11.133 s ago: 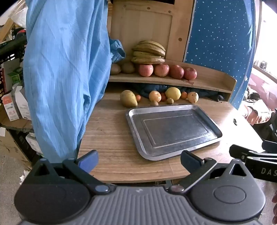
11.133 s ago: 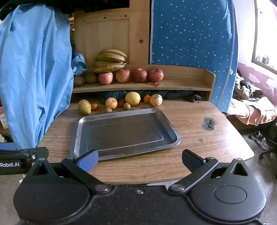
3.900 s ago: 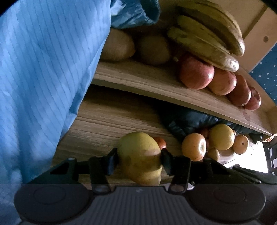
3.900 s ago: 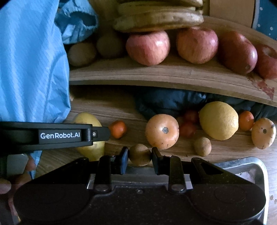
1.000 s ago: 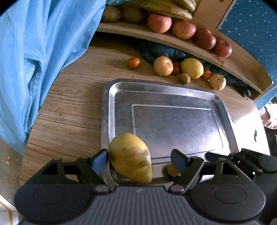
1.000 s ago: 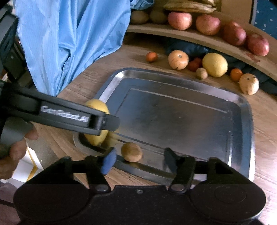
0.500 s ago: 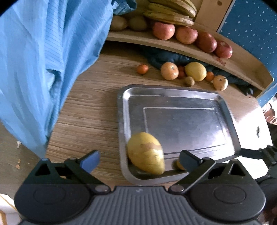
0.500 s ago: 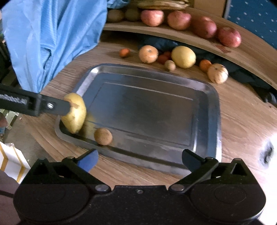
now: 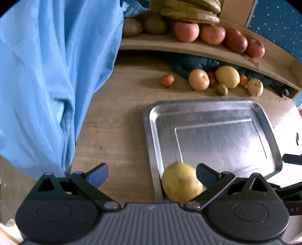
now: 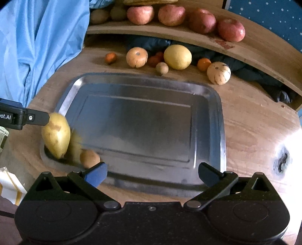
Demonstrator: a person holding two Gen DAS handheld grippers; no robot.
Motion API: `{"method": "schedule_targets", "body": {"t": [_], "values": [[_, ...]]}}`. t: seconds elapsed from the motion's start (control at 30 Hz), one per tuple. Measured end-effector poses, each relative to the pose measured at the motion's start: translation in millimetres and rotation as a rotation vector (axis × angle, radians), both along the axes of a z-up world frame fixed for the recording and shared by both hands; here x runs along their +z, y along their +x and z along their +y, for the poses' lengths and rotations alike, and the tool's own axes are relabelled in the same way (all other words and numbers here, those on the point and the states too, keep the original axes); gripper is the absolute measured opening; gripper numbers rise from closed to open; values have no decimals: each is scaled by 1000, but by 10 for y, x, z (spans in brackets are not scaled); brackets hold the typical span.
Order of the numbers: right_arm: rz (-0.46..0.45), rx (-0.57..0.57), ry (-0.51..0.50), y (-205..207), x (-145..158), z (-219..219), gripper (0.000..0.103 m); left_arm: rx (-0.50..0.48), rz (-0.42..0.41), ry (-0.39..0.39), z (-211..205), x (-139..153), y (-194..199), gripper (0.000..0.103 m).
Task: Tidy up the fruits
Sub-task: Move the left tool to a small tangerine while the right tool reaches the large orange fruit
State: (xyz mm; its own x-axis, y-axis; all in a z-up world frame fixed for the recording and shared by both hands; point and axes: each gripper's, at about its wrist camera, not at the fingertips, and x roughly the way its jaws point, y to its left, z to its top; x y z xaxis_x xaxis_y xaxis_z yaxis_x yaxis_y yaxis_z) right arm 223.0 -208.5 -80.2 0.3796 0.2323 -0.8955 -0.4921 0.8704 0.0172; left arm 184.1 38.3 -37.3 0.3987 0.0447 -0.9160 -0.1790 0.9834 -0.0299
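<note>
Metal tray [image 10: 207, 113] on wooden counter [image 9: 117, 116], seen from above by both wrist cams. Left tongs [image 9: 152, 173]: released, jaws spread wide, having just been opening; nothing gripped, though the mango [image 9: 181, 183] sits low between the jaws, at tray's near-left corner, close to the right jaw, contact unclear. Right tongs [image 10: 152, 172]: likewise released, jaws just opened wide, nothing between the pads; small brown fruit [image 10: 89, 158] lies in the tray just right of the mango [image 10: 56, 137], beside the left pad. Loose fruit in a row on counter beyond tray's far edge, incl. yellow citrus [image 10: 177, 56], a pale orange fruit [image 10: 136, 57], small oranges. Shelf [image 10: 188, 32] behind carries red apples [image 10: 170, 15]; bananas [image 9: 190, 11] on top in left view. Blue cloth [image 9: 52, 75] hangs at left.
</note>
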Motion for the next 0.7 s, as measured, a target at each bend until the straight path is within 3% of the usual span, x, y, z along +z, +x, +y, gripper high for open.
{"method": "schedule_targets", "body": {"t": [0.33,0.7], "values": [[-35,-55,9,269,69,144,102,-36,-47,7,132,78,455,103],[-128,-100,50,501,169,273,102,-86,-58,-16,185,-92,895,103]]}}
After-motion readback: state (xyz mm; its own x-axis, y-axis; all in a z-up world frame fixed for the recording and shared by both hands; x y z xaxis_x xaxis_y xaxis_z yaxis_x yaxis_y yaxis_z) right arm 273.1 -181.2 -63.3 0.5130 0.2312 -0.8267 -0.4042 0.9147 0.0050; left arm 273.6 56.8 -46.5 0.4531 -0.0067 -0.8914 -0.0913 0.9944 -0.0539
